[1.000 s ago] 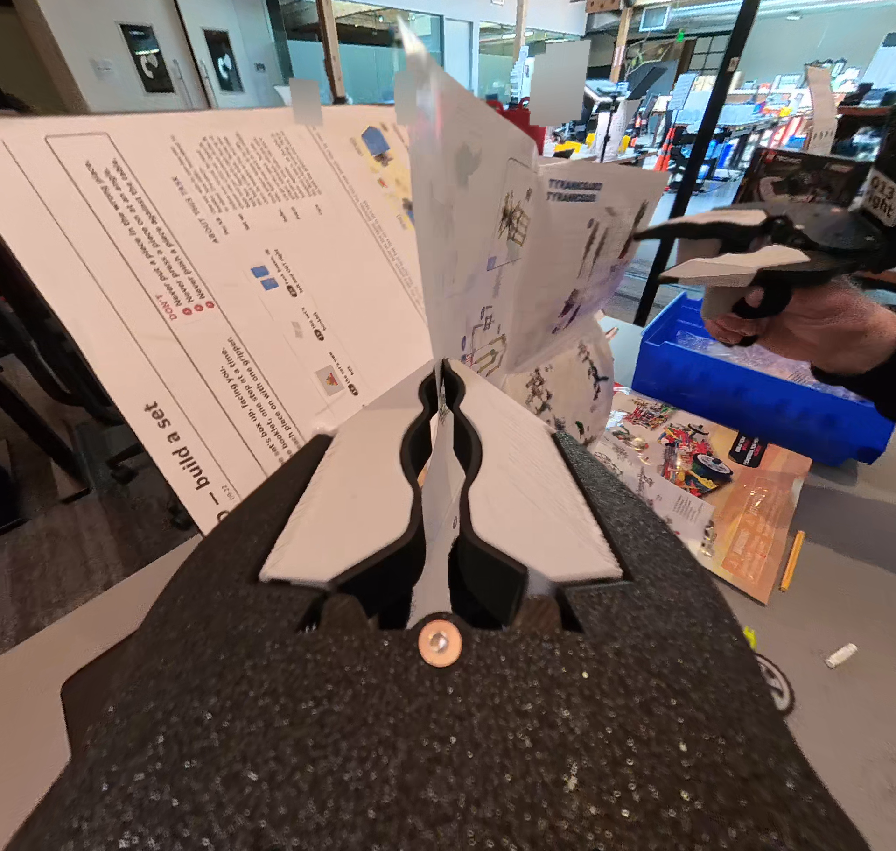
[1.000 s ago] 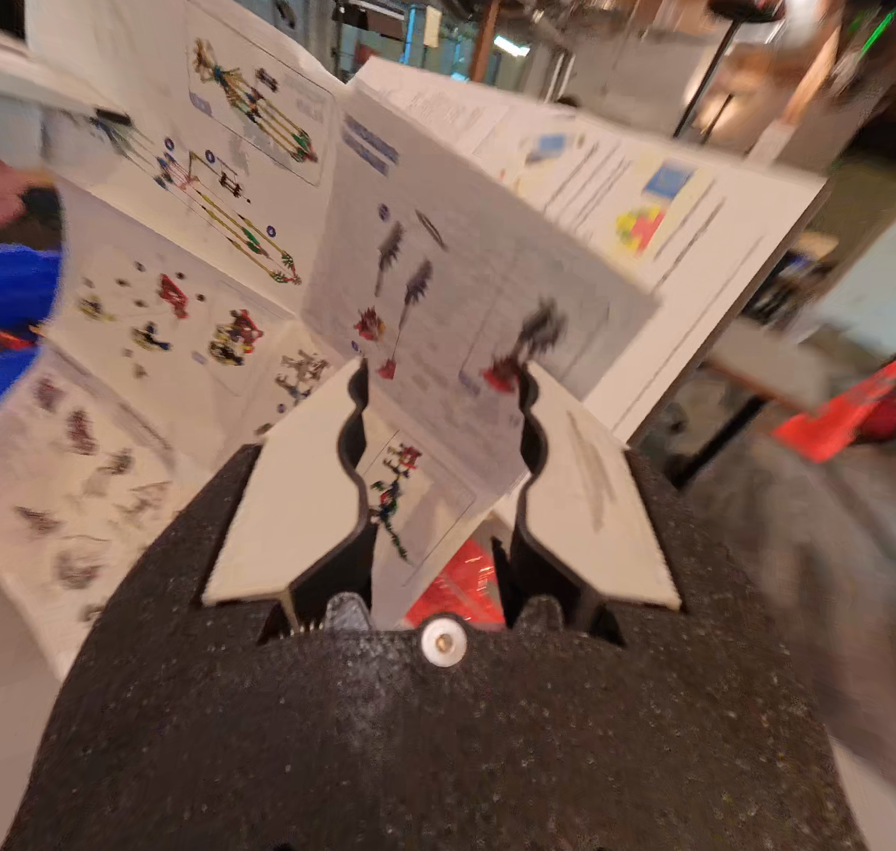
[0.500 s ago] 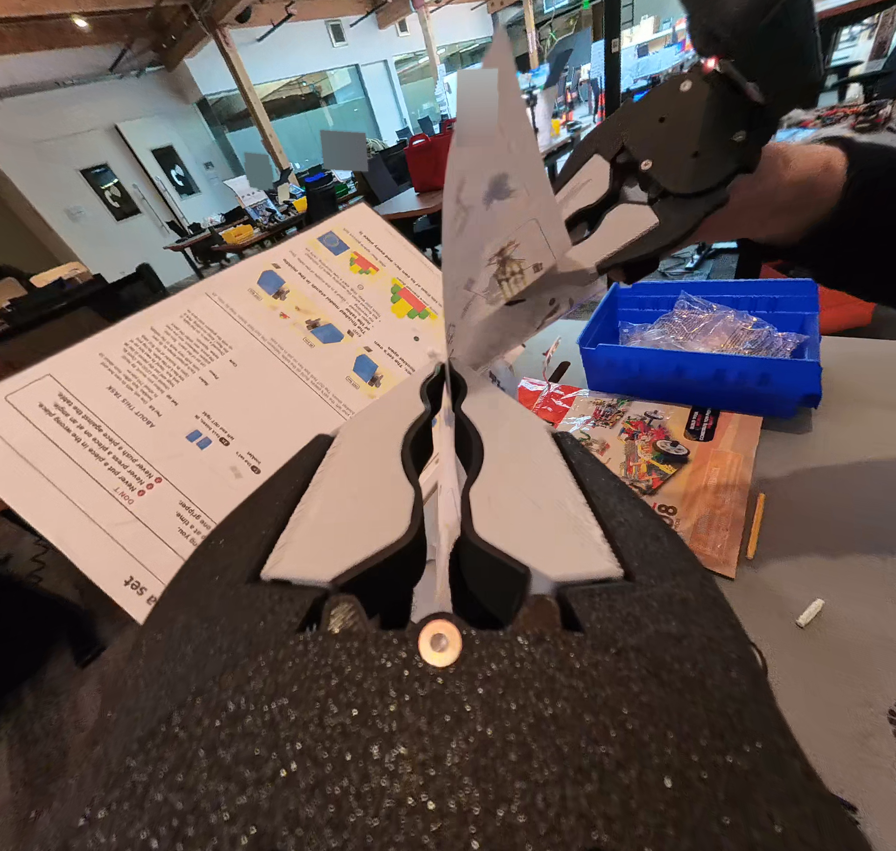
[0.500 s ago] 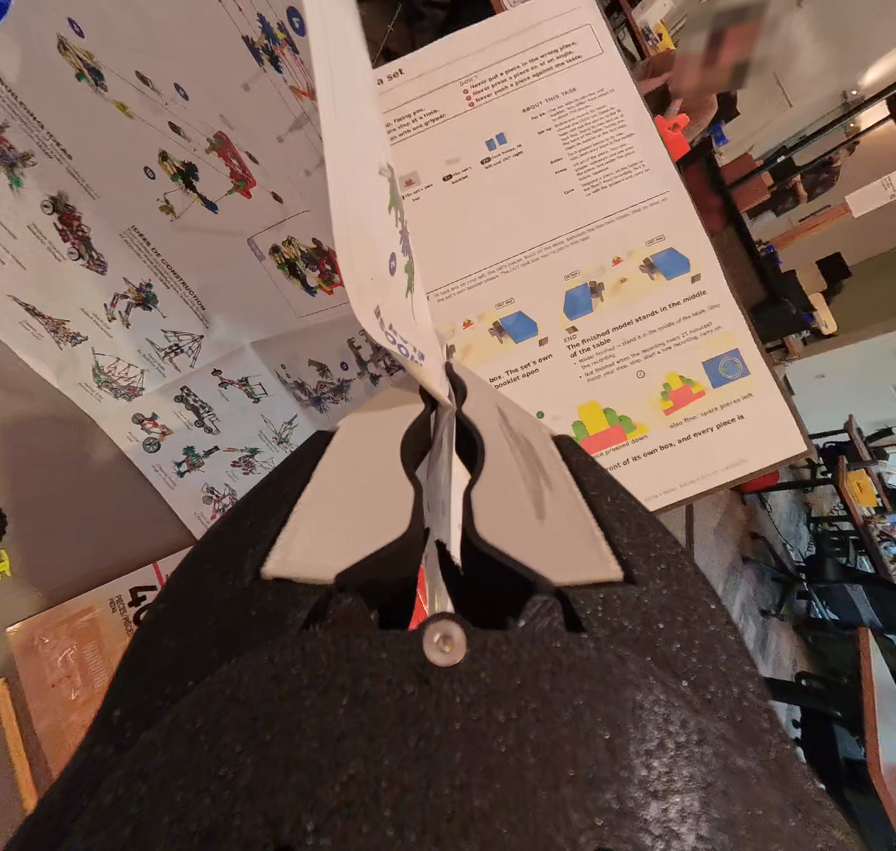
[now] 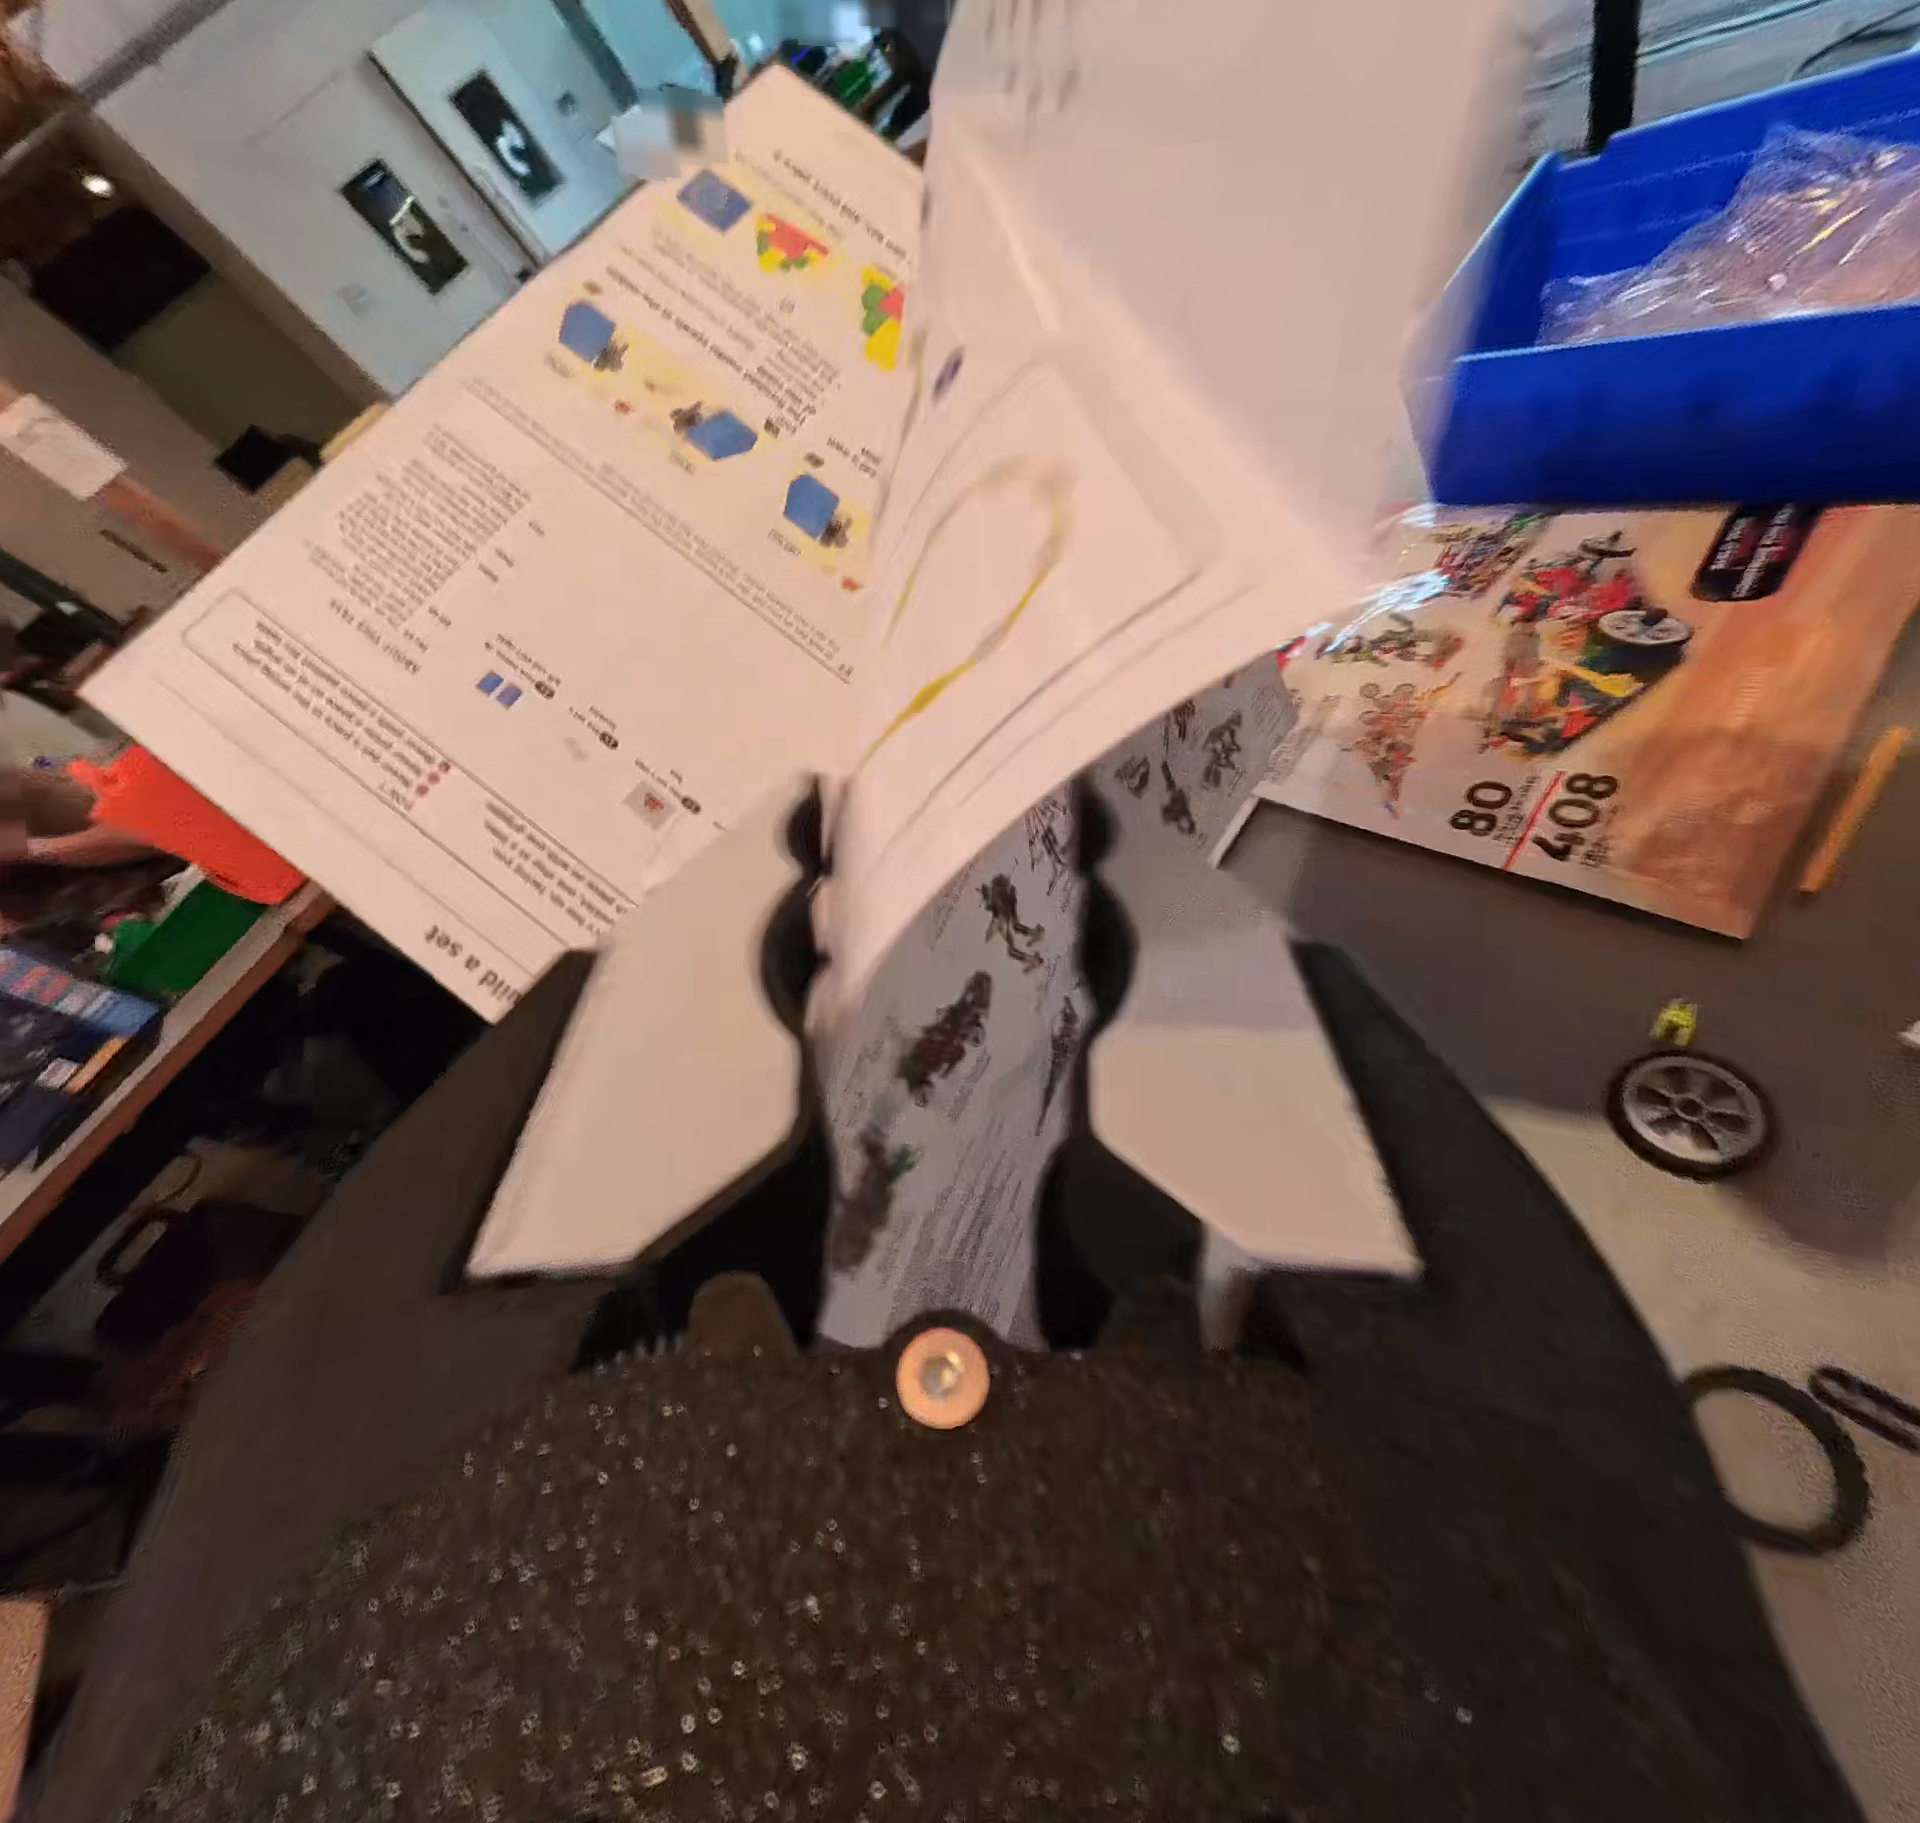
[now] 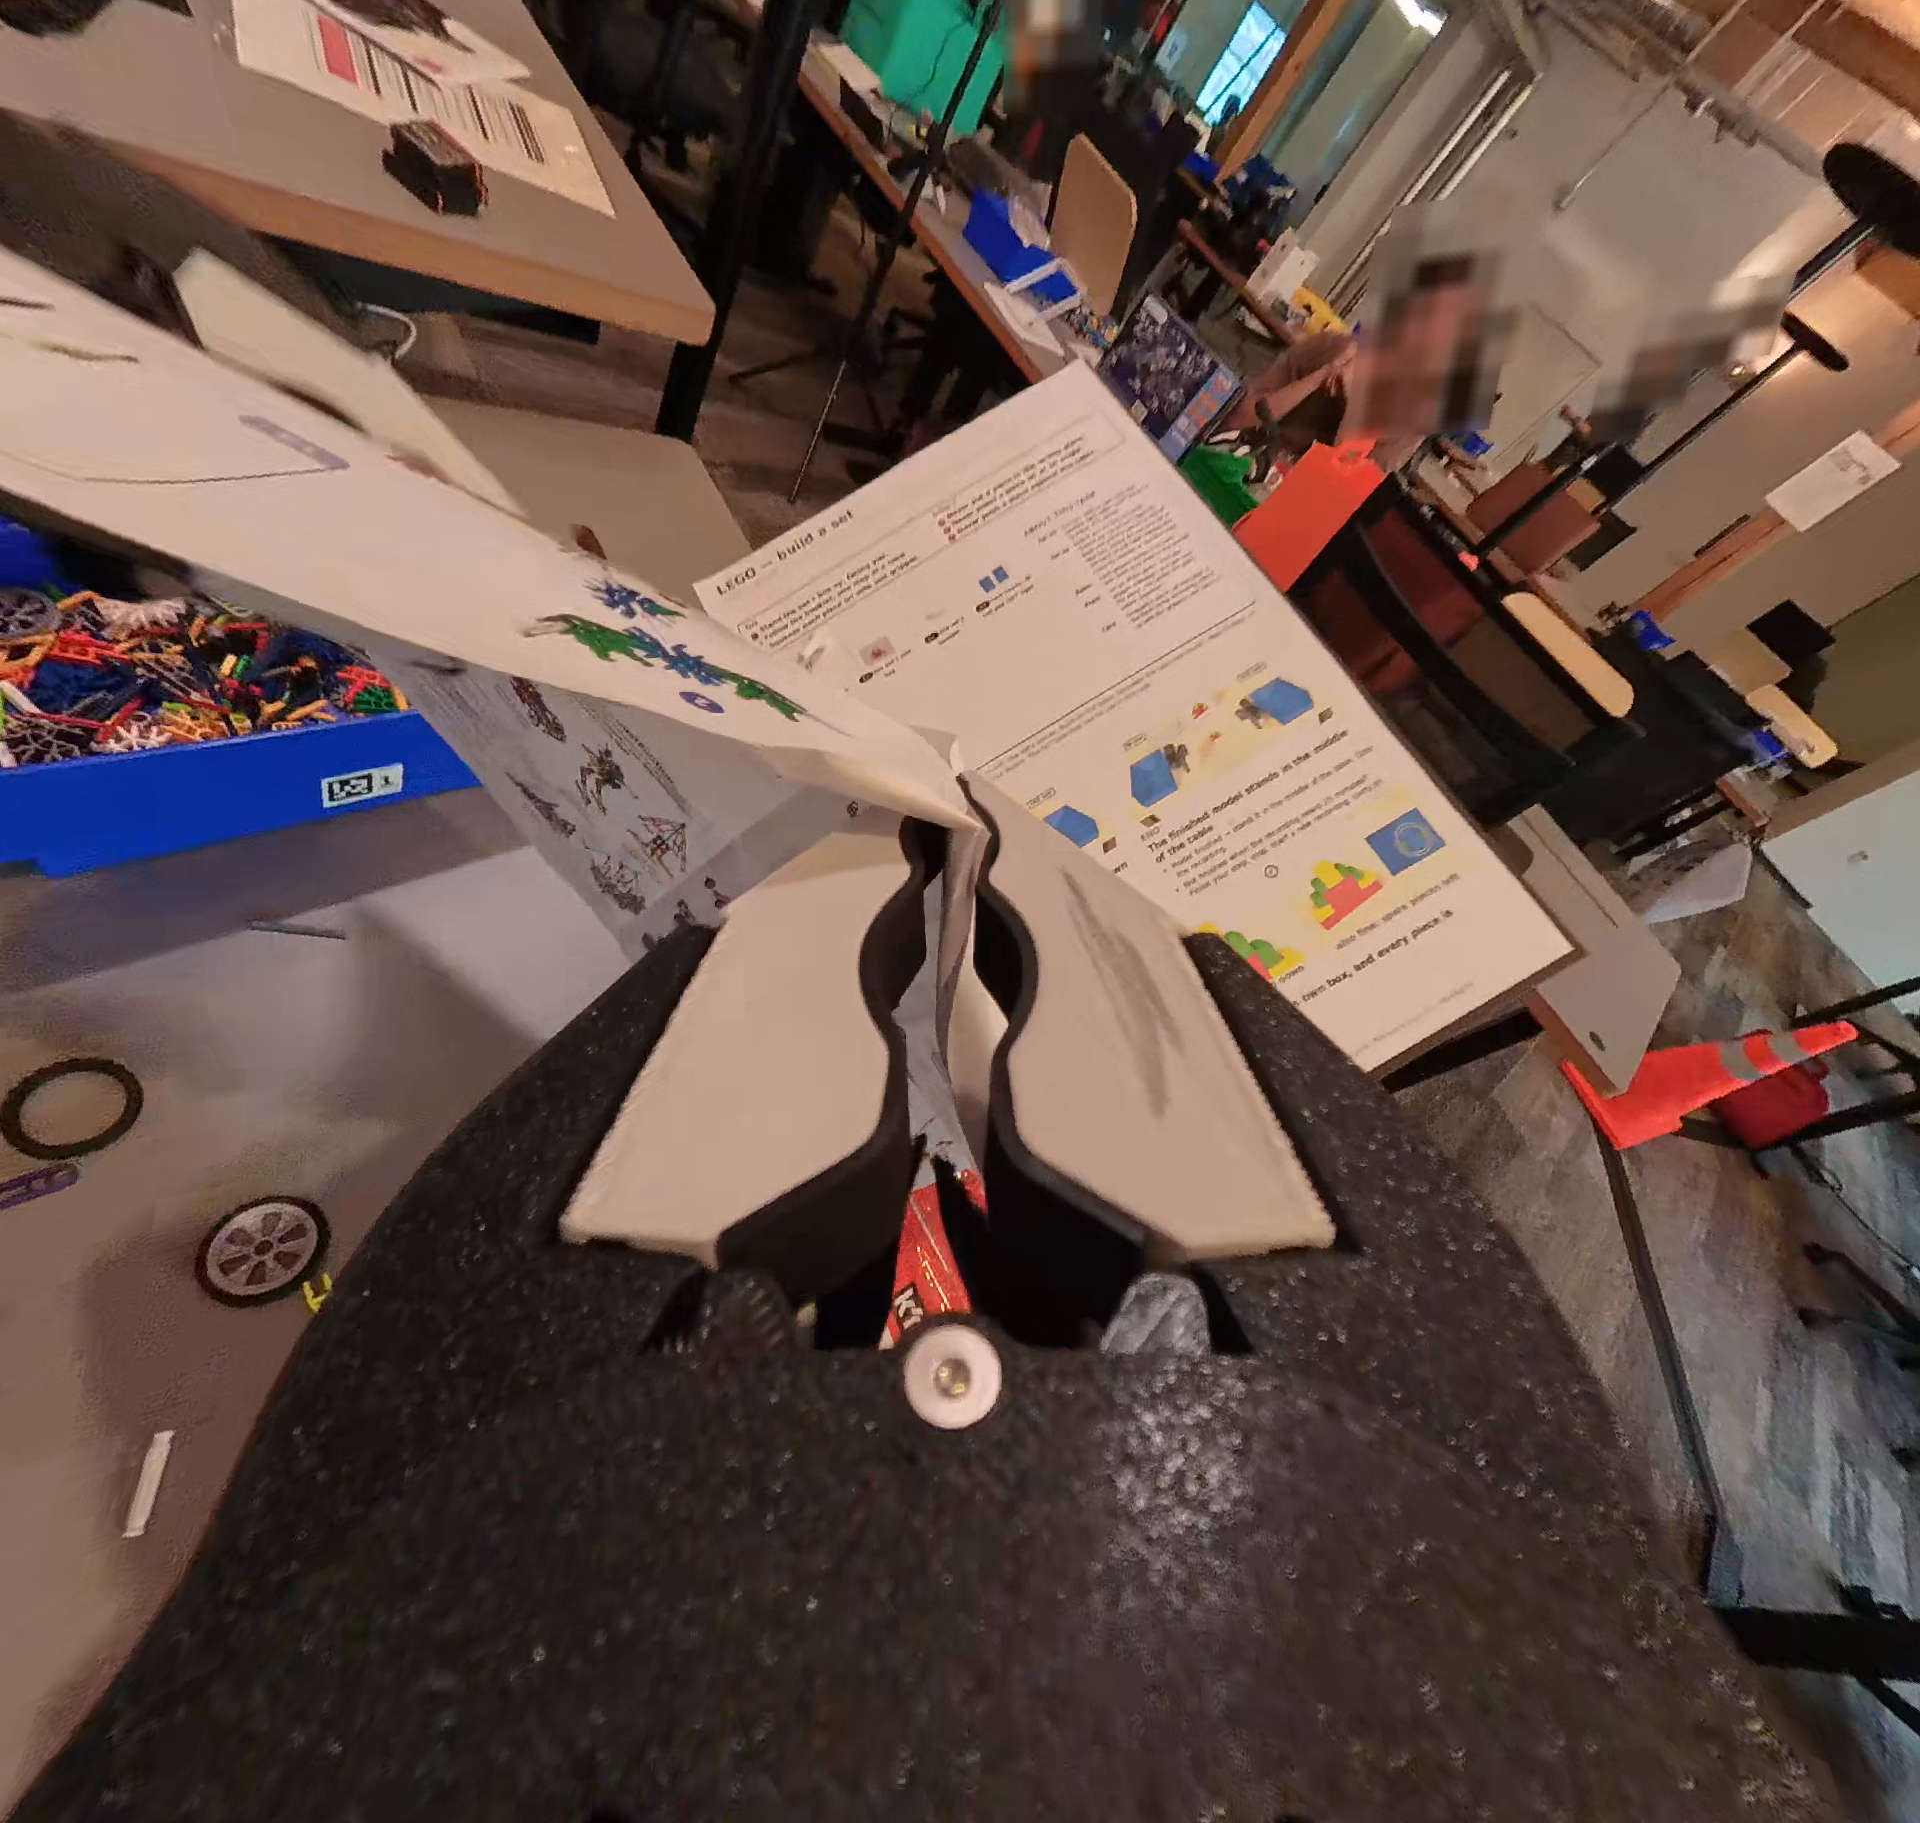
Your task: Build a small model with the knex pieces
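Note:
A large folded instruction sheet (image 5: 1195, 319) with printed model pictures hangs over the table. My left gripper (image 5: 945, 807) is open: the sheet's lower part passes between its spread fingers, close to the left finger (image 5: 675, 1046) and clear of the right one. My right gripper (image 6: 961, 807) is shut on an edge of the same sheet (image 6: 416, 547), which fans out to the left from its fingertips. The right gripper itself does not show in the left wrist view.
A white instruction board (image 5: 582, 547) leans at the table's far edge and also shows in the right wrist view (image 6: 1143, 713). A blue bin (image 5: 1662, 402) of plastic bags, a printed box panel (image 5: 1558, 693), a wheel (image 5: 1688, 1113) and a tyre ring (image 5: 1787, 1461) lie on the table. Another blue bin (image 6: 208, 786) holds coloured pieces. About 20 centimetres separates my left fingertips from my right. The wheel (image 5: 1688, 1113) is closer to my left gripper, around 30 centimetres from its tips; the right tips are 40 centimetres off. It is also in sight in the right wrist view (image 6: 252, 1240).
My left gripper was shut on the sheet and has opened, letting it go. My right gripper closed on the sheet a second ago, stays shut on it and has swung it over.

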A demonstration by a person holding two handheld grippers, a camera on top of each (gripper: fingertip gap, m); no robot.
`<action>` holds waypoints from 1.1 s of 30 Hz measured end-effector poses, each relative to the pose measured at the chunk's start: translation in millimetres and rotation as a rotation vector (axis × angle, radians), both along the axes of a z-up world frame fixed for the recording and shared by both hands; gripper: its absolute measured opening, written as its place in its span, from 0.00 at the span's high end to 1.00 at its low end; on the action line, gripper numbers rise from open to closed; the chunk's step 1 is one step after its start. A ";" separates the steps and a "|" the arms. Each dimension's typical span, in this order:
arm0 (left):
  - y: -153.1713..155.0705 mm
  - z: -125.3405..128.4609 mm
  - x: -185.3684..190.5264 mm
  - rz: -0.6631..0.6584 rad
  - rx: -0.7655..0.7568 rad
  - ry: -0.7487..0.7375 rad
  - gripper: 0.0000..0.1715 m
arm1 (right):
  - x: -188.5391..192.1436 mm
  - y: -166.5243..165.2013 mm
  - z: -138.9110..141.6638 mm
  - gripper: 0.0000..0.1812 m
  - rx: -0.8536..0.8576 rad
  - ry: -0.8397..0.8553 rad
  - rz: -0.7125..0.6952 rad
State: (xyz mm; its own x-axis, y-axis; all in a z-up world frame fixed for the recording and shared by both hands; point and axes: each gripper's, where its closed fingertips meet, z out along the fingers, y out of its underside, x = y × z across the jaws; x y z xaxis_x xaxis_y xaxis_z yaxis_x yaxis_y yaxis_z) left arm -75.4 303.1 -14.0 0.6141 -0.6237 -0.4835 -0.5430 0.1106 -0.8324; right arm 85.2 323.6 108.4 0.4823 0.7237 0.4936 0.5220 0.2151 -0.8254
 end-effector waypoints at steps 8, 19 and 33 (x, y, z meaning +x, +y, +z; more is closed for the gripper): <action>-15.9 2.3 7.7 -0.032 0.177 0.024 1.00 | 23.5 -73.5 -7.4 1.00 0.152 -0.068 0.126; -133.1 -158.4 26.8 -0.365 0.118 0.808 1.00 | 86.5 -167.8 -237.3 1.00 -0.115 -0.451 0.346; -150.5 -192.7 37.1 -0.434 -0.214 1.019 1.00 | 98.9 -256.3 -309.4 0.74 -0.364 -0.635 0.459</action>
State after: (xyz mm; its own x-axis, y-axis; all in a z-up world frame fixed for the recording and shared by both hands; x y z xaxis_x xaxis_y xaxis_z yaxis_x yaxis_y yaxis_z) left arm -38.3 152.6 -206.7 -0.2945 -0.8186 -0.4931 -0.9304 0.3634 -0.0477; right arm 184.1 67.2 -200.9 -0.1850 0.9449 0.2700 0.8341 0.2963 -0.4653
